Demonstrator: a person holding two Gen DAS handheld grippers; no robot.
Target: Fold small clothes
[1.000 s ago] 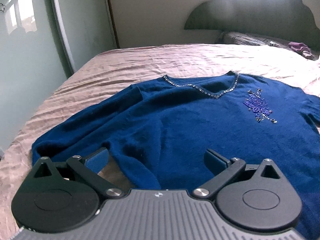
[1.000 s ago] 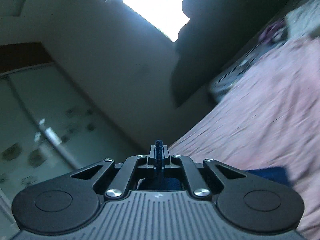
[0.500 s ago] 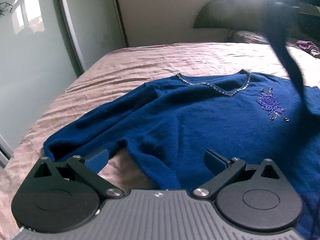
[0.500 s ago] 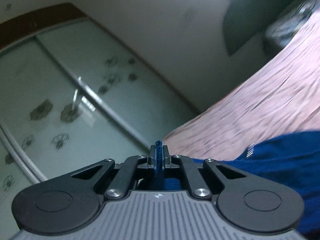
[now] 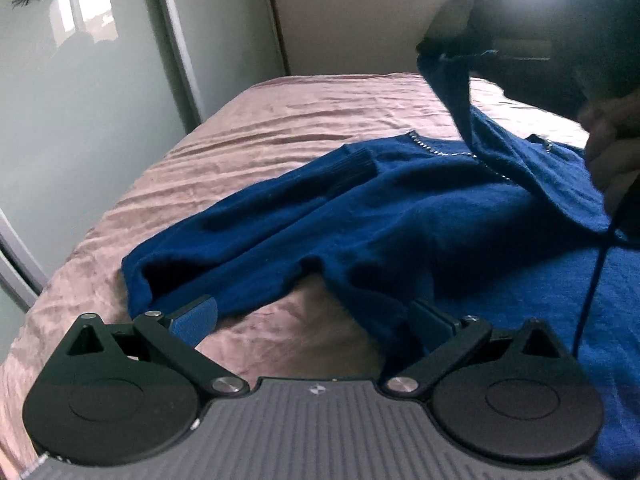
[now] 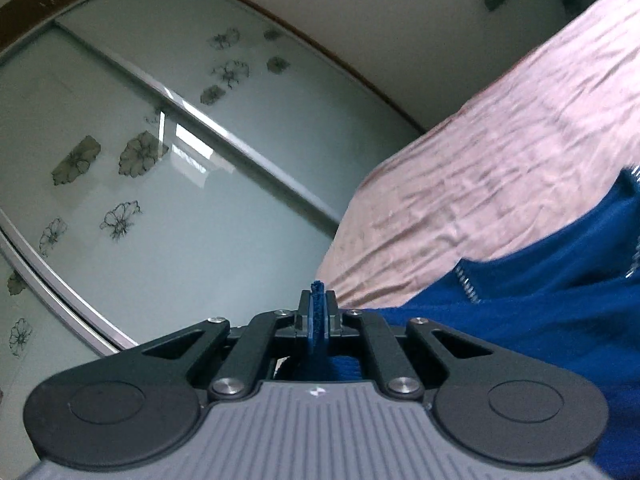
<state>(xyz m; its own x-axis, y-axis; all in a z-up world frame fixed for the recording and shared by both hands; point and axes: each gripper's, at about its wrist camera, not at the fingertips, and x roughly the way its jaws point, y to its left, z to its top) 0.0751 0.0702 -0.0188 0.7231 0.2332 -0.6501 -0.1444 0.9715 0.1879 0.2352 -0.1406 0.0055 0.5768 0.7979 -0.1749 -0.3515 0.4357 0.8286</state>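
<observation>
A dark blue sweater (image 5: 400, 224) with a beaded V-neck lies on the pink bedsheet (image 5: 280, 128). Its left sleeve (image 5: 224, 252) stretches toward the bed's left side. My left gripper (image 5: 314, 318) is open and empty, low over the sheet just below the sleeve and armpit. My right gripper (image 6: 319, 312) is shut on a fold of the sweater (image 6: 540, 304) and holds it lifted. In the left wrist view this lifted right side (image 5: 520, 148) hangs over the sweater's body, with a hand at the right edge.
A sliding wardrobe with frosted flowered glass (image 6: 160, 184) stands along the bed's left side. A dark headboard (image 5: 532, 40) is at the far end under a bright window. The bed's left edge (image 5: 100, 232) is near the sleeve.
My right gripper has carried the sweater's right side up and leftward over the body, covering the beaded motif. My left gripper has drawn back and left, showing more sheet under the armpit.
</observation>
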